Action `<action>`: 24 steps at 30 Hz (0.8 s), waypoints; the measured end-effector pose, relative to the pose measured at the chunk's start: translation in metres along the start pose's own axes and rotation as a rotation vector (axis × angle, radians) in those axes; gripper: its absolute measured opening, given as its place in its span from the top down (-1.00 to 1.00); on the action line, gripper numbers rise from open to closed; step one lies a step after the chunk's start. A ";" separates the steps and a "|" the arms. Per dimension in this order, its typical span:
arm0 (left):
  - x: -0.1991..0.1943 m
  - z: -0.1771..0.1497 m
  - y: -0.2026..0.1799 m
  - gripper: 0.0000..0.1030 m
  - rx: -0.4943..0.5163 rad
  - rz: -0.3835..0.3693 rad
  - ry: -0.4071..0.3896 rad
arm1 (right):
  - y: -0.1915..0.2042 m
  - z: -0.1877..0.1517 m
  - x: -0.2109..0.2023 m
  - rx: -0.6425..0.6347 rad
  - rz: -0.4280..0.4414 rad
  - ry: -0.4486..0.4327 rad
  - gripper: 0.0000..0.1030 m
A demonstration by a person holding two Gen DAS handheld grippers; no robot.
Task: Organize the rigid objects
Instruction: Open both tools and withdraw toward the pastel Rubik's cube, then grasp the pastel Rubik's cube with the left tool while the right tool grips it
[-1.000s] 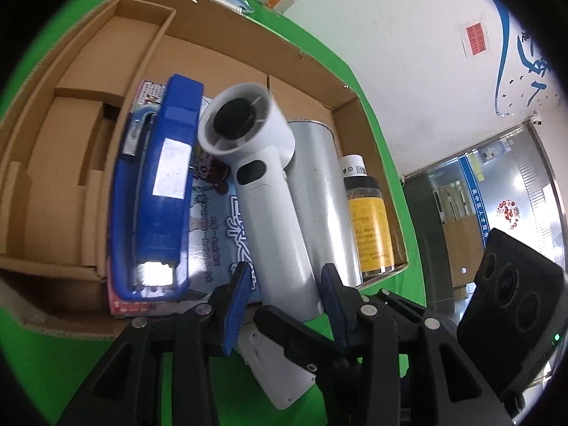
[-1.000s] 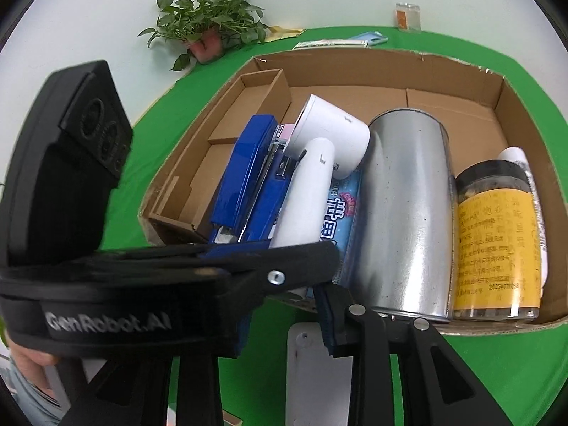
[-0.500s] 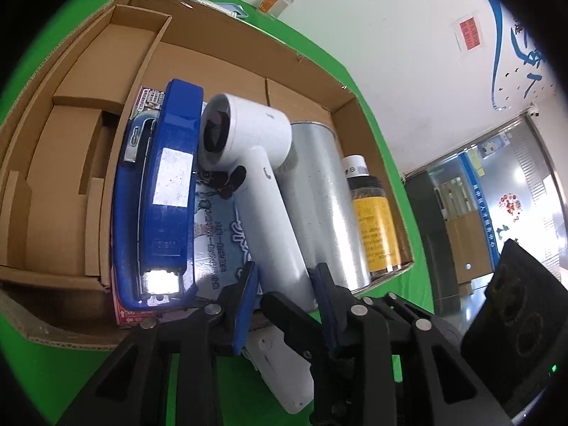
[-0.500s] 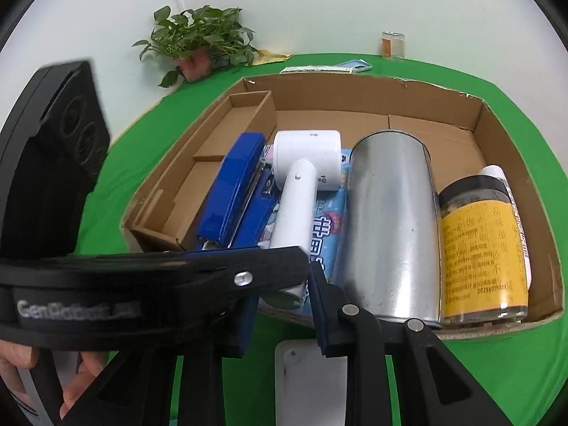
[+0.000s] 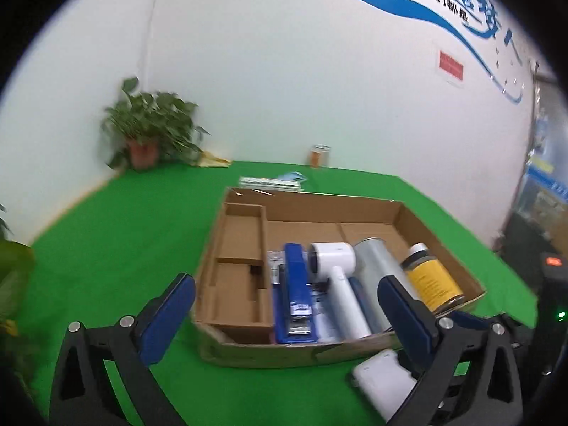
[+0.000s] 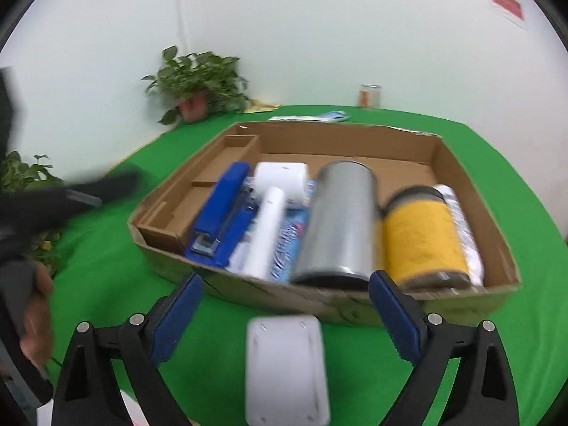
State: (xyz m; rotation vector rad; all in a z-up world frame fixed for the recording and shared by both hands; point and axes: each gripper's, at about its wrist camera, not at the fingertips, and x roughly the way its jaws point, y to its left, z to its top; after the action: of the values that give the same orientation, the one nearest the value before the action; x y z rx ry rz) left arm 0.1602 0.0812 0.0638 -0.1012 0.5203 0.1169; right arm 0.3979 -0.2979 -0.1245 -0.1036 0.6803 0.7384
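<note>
A shallow cardboard box (image 5: 305, 198) (image 6: 472, 191) on the green cloth holds a blue stapler (image 5: 296, 287) (image 6: 220, 213), a white handheld fan (image 5: 337, 277) (image 6: 273, 213), a silver can (image 5: 372, 266) (image 6: 337, 220) and a yellow-labelled jar (image 5: 429, 284) (image 6: 422, 238), all lying side by side. A white flat device (image 5: 383, 380) (image 6: 284, 365) lies on the cloth in front of the box. My left gripper (image 5: 284, 305) is pulled back from the box, its jaws opening wide with nothing between them. My right gripper (image 6: 284, 305) hangs over the white device, jaws opening, not touching it.
A potted plant (image 5: 149, 131) (image 6: 198, 85) stands in the far corner by the wall. A small jar (image 5: 319, 156) and flat papers (image 5: 273, 181) lie behind the box. A hand (image 6: 35, 316) holding the left gripper shows at the left edge of the right wrist view.
Both grippers let go of the white fan's handle and opened wide. Both drew back from the box, the left one rising and swinging level. The fan now lies in the box.
</note>
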 end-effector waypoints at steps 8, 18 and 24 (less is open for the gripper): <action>-0.010 -0.022 -0.016 0.88 0.012 -0.091 0.125 | 0.002 -0.016 -0.020 -0.009 -0.065 0.008 -0.49; -0.043 -0.018 -0.012 -1.00 -0.008 -0.117 0.159 | -0.003 -0.032 -0.068 -0.025 0.005 -0.067 -0.98; -0.030 -0.052 0.010 -1.00 -0.139 -0.205 0.353 | 0.007 -0.051 -0.072 -0.034 0.192 0.026 -0.98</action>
State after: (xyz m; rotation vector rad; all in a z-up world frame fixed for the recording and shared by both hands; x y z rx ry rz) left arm 0.1075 0.0815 0.0338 -0.3136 0.8498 -0.0672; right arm 0.3276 -0.3515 -0.1192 -0.0803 0.7090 0.9345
